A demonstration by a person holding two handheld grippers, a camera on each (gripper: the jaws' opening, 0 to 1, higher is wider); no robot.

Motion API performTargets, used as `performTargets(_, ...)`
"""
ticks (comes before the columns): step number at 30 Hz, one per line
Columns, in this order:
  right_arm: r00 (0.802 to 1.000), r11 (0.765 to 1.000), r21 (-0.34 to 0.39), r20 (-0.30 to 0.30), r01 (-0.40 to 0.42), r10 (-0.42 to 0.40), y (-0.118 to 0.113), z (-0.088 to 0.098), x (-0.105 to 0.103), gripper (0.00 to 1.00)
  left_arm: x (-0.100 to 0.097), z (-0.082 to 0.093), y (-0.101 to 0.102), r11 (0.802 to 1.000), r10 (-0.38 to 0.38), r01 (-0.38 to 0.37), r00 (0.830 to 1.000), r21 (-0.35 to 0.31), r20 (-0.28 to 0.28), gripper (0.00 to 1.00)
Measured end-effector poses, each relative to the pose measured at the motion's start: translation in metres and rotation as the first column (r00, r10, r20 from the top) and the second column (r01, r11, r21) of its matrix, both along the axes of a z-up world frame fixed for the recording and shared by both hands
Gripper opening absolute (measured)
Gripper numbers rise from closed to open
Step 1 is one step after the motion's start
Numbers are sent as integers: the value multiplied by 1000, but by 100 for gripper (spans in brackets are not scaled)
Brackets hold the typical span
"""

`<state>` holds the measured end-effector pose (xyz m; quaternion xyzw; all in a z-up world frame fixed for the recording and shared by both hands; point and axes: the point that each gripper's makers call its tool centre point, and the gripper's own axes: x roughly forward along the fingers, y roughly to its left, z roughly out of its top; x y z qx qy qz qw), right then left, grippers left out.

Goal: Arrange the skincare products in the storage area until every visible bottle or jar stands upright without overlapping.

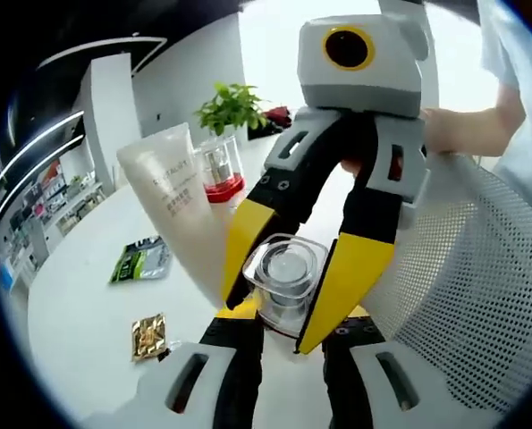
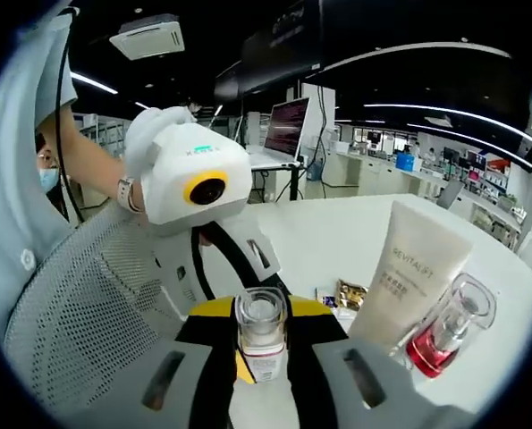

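A small clear jar (image 1: 285, 273) with a clear lid is held up over the white table (image 1: 78, 304). My right gripper (image 1: 266, 326) reaches in from above, its yellow fingers pressed on both sides of the jar. My left gripper (image 1: 297, 313) holds its jaws narrow at the jar's base. In the right gripper view the jar (image 2: 262, 344) sits between my right gripper's (image 2: 262, 308) jaws, with the left gripper (image 2: 248, 271) behind it. A white tube (image 1: 172, 192) (image 2: 413, 268) and a clear bottle with a red base (image 1: 219, 174) (image 2: 444, 335) stand side by side.
A white mesh basket (image 1: 462, 268) (image 2: 78, 313) lies close beside both grippers. A green sachet (image 1: 140, 262) and a gold sachet (image 1: 148, 335) (image 2: 350, 293) lie flat on the table. A potted plant (image 1: 232, 107) stands behind the bottle. A person's hand (image 1: 444, 130) holds the right gripper.
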<state>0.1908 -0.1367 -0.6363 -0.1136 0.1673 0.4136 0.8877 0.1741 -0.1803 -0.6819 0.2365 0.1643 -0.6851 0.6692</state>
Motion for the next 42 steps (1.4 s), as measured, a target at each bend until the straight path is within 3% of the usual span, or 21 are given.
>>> performTargets(5,999,999,-24,-12,31,-31,-5,-4,4,21,6,-4,-2,1000,29,-29,1000,2,5,22)
performTargets(14,997,996,-47,-24,70,-71,-10,-7,8,22,10,-7,-2,998,61,-62,996,-15,-60,21)
performTargets(21,997,996,-40,3,82,-81,-11,-2,9,24,12,-6,-3,998,63,-64,997,-28,-47,21)
performTargets(24,995,995,-26,18,101,-101,-13,2,12,31,12,-6,-4,998,59,-60,997,-32,-41,21)
performTargets(42,997,997,-4,17,76,-76,-8,5,6,35,14,1,-4,997,45,-45,999,-60,-6,21)
